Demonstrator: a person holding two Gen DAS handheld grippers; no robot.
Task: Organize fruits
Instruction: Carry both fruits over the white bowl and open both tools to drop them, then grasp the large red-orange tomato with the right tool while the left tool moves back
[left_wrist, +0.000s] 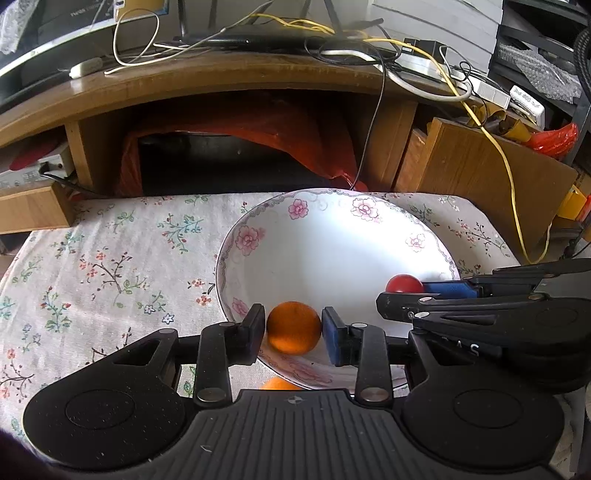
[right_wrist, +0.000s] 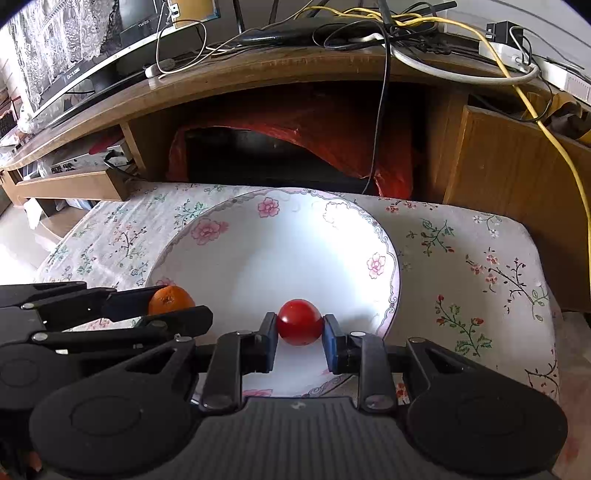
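Fruits sit over the near side of a floral plate (left_wrist: 258, 236) on a flowered cloth (left_wrist: 110, 258): an orange (left_wrist: 293, 328) at the plate's seven o'clock and a small red fruit (right_wrist: 300, 322) at its five o'clock. Whether either rests on the plate or hangs above it is hard to tell. A second orange shape (left_wrist: 279, 384) below the rim is mostly hidden by the gripper body. Lettering on the dark screen (right_wrist: 92, 62) at eleven o'clock is too small to read. The left gripper (left_wrist: 293, 334) clasps the orange between its pads; the right gripper (right_wrist: 300, 338) pinches the red fruit, jaws narrow.
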